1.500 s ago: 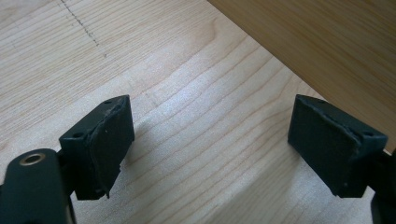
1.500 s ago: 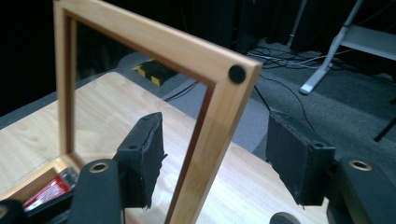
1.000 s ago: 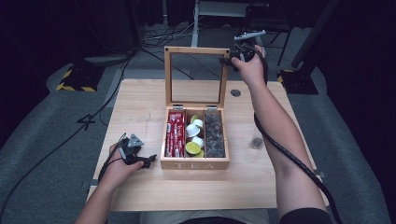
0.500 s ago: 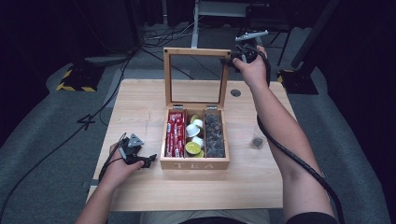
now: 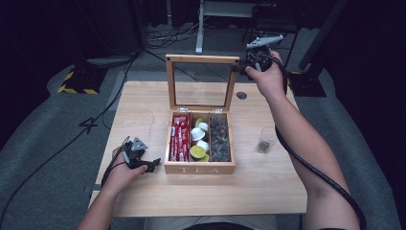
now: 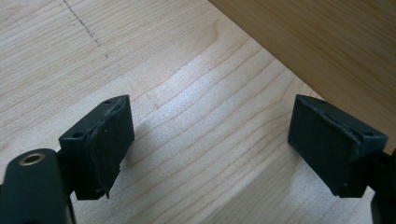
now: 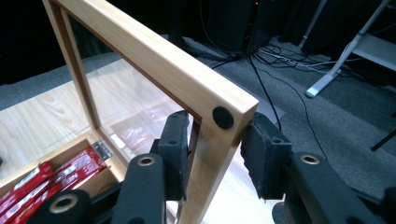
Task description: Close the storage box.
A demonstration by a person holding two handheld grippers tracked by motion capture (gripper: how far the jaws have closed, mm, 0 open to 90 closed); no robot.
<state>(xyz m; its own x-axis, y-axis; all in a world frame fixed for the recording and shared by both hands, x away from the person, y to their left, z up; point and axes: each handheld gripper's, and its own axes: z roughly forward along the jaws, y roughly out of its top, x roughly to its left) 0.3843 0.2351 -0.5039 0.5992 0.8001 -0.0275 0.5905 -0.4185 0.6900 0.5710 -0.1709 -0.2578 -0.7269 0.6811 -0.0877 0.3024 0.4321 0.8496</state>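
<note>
A wooden tea box [image 5: 199, 168] stands open at the table's middle, its glass-paned lid [image 5: 202, 59] upright. Inside lie red packets [image 5: 180, 139], white and green capsules [image 5: 198, 140] and dark tea [image 5: 220, 139]. My right gripper [image 5: 241, 67] is shut on the lid's top right corner. In the right gripper view the lid's frame [image 7: 205, 100] sits between the two pads of the gripper [image 7: 215, 154]. My left gripper [image 5: 154, 164] rests open on the table just left of the box's front corner. Bare wood shows between the jaws of the left gripper [image 6: 210, 149], and the box wall [image 6: 327, 42] is beside it.
A small clear glass [image 5: 265, 140] with something dark at its bottom stands right of the box. A round cable hole [image 5: 242, 95] is in the table [image 5: 143, 110] behind the box. Cables, stands and a yellow-black striped block [image 5: 76, 82] lie on the floor beyond.
The right hand has shifted very slightly at the lid's corner. The left hand and gripper have stayed where they were.
</note>
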